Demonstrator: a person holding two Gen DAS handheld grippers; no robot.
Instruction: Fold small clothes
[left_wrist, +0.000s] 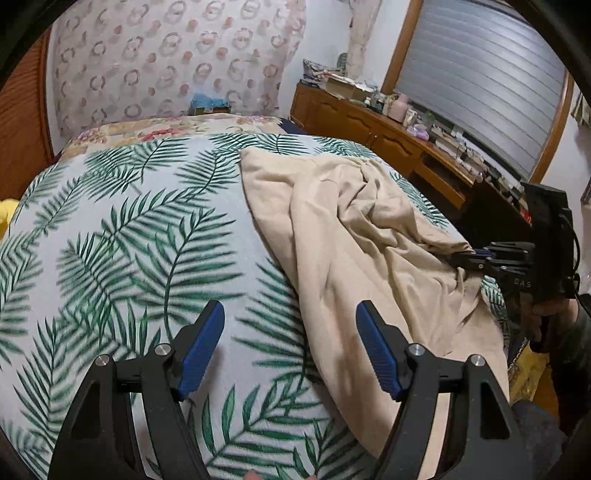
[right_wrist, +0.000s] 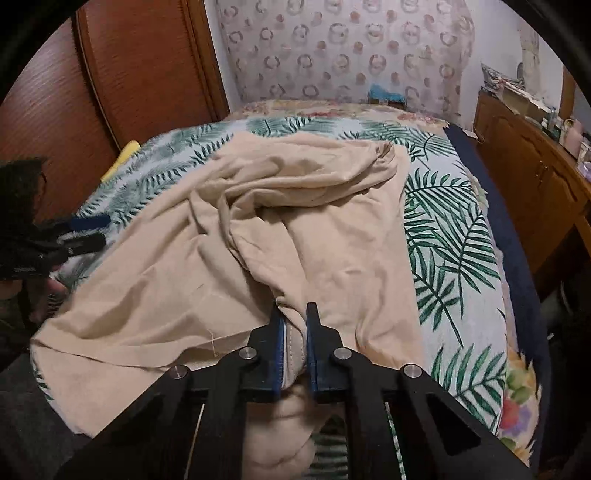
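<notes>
A crumpled beige garment lies spread over the right half of a bed covered by a palm-leaf sheet. My right gripper is shut on a folded hem of the garment at its near edge, with beige cloth pinched between the blue pads. In the left wrist view the right gripper reaches in from the right onto the garment's edge. My left gripper is open and hovers over bare sheet just left of the garment with nothing between its fingers. It also shows at the left of the right wrist view.
A wooden dresser cluttered with small items runs along the bed's right side under a window with blinds. A floral cloth hangs behind the bed. Wooden panels stand at the left. A yellow item lies there.
</notes>
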